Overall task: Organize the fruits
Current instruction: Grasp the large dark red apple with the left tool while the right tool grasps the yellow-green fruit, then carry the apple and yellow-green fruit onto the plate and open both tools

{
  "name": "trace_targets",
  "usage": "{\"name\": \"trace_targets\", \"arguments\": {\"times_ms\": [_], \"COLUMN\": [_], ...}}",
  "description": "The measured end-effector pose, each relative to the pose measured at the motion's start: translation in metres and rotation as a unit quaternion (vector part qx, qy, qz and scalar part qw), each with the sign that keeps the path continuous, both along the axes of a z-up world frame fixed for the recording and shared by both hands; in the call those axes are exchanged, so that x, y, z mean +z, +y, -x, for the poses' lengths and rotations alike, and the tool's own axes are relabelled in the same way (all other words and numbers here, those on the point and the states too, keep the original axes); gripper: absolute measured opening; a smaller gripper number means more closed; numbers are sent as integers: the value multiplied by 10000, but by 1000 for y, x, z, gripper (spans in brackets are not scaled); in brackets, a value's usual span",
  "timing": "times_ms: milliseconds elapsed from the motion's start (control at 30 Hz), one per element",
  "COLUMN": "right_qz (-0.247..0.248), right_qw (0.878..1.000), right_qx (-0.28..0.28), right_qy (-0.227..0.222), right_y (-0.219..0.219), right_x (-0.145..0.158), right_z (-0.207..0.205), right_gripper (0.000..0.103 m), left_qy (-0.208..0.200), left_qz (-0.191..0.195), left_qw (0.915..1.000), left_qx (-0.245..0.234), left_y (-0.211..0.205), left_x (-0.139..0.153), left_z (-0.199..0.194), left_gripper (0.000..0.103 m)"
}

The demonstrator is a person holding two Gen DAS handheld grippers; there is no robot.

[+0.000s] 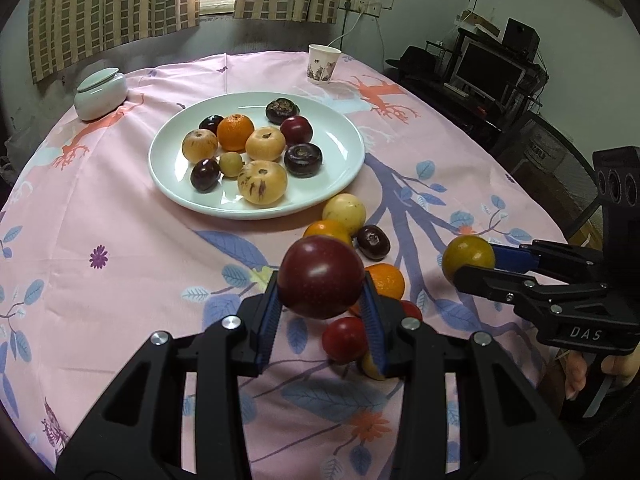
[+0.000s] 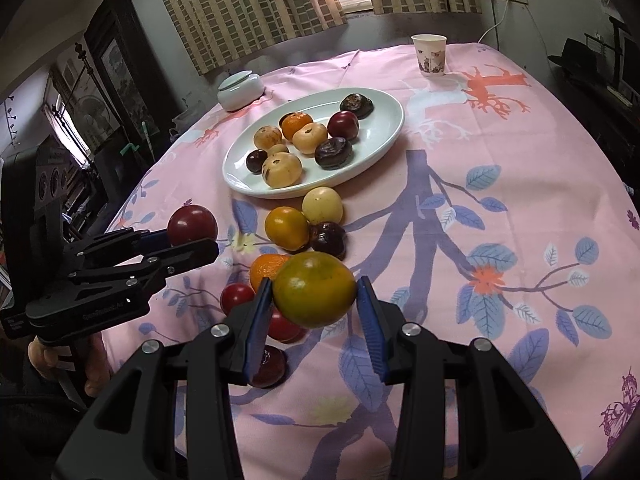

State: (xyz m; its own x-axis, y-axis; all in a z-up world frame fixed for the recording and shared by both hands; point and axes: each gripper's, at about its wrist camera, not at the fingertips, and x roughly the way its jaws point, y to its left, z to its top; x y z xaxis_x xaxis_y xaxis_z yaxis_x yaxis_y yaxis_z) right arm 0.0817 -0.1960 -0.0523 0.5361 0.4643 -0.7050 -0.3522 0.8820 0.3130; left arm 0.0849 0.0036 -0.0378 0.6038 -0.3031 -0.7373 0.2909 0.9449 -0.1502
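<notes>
My left gripper [image 1: 320,292] is shut on a dark red plum [image 1: 320,276] and holds it above the cloth; it also shows in the right wrist view [image 2: 192,226]. My right gripper [image 2: 314,300] is shut on a yellow-green orange [image 2: 314,288], seen in the left wrist view [image 1: 468,258] to the right of the left gripper. A white plate [image 1: 340,140] with several fruits stands beyond both grippers. Loose fruits lie between the plate and the grippers: a pale yellow one [image 2: 322,205], an orange [image 2: 287,227], a dark one [image 2: 329,239] and small red ones [image 2: 237,297].
A pink patterned cloth [image 1: 120,240] covers the table. A white lidded jar [image 1: 100,94] stands at the back left and a paper cup [image 1: 323,64] at the back. A desk with a monitor [image 1: 488,68] is beyond the table's right edge.
</notes>
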Motion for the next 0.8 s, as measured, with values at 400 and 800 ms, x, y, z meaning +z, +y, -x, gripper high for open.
{"name": "trace_targets", "arguments": {"times_ms": [400,800], "right_qz": [62,534], "right_qw": [9997,9978], "right_qx": [215,101], "right_qy": [94,-378], "right_y": [13,39], "right_x": [-2,29], "right_z": [-17,-135], "right_gripper": [43,43], "left_qy": [14,34], "left_qz": [-85,-365], "left_qw": [10000,9986], "left_qx": [39,374], "left_y": [3,-2], "left_x": [11,37], "left_z": [-20,-163], "left_gripper": [39,39]}}
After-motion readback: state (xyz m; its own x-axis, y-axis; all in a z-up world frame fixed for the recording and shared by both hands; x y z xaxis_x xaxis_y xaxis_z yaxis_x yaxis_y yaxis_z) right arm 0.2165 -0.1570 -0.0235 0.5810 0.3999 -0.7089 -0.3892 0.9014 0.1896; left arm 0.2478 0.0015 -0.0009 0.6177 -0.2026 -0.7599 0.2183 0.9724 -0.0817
